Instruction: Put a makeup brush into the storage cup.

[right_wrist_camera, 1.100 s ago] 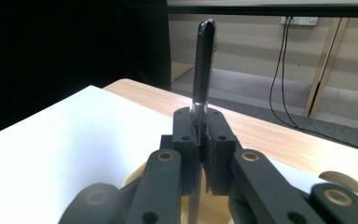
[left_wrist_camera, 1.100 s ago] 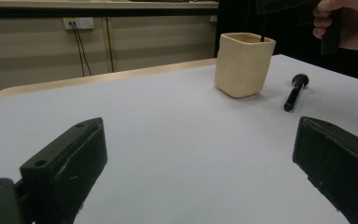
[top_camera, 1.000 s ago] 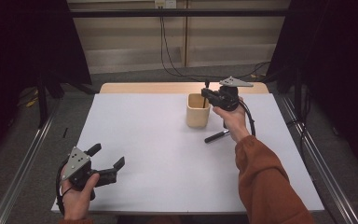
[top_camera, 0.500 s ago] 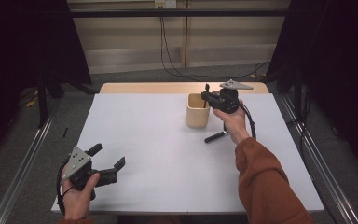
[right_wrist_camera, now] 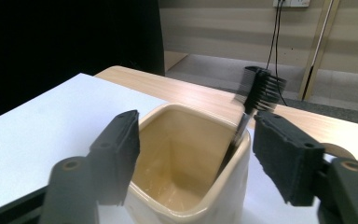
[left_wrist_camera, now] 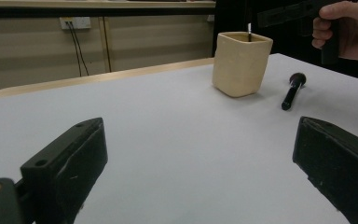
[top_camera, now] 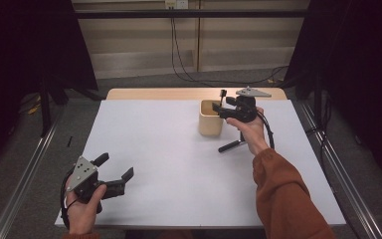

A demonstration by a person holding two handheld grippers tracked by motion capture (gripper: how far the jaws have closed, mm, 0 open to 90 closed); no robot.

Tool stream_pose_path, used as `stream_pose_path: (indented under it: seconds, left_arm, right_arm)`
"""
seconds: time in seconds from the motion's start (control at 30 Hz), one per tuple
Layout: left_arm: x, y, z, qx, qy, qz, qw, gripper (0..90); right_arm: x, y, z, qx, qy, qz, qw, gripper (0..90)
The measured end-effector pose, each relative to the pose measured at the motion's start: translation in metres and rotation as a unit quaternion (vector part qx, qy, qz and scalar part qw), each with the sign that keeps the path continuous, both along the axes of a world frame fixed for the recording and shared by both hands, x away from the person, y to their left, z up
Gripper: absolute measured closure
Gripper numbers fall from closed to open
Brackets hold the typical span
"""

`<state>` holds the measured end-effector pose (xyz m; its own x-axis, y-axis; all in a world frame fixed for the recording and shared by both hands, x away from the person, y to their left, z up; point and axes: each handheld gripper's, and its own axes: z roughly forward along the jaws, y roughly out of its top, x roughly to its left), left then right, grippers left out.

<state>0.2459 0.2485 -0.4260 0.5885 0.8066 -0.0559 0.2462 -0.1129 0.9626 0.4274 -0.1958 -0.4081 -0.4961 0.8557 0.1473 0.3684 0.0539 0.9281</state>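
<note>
The cup (top_camera: 211,118), a cream square-sided holder, stands upright on the white counter (top_camera: 179,164), right of centre in the upper half of the high view. We have our right tool (top_camera: 222,110) hovering over its rim, and the right gripper view looks straight down into it between the jaws, which stand apart with nothing between them. A comb-headed brush (right_wrist_camera: 256,93) leans in the cup's far corner, its handle inside and its toothed head sticking up above the rim; it rests against the wall rather than on either jaw, so we judge it has been let go and the cup is bearing it. The lean makes sense: the handle is longer than the cup is deep, so it props itself in a corner.

A second black brush (top_camera: 232,146) lies flat on the counter just below and right of the cup in the high view, close beside our right hand (top_camera: 251,132). In the left gripper view it appears right of the cup, near it but not touching. We take it to be the next thing for the cup.

Our left tool (top_camera: 113,174) rests low at the lower left of the high view, well apart from the cup, jaws wide apart and empty, parked there so that it stays out of the right hand's way.
</note>
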Motion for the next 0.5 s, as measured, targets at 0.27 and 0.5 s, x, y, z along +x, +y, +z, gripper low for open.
stream_pose_path:
  seconds: [0.27,0.5]
  left_arm:
    - [0.000,0.000,0.000,-0.001,0.000,0.000,1.0000,3.1]
    - [0.000,0.001,0.000,-0.001,-0.001,0.001,1.0000,3.1]
  right_arm:
    - [-0.006,-0.003,0.002,0.002,-0.007,0.001,1.0000,22.7]
    - [-0.015,-0.003,0.006,0.005,-0.017,0.002,0.9998,12.8]
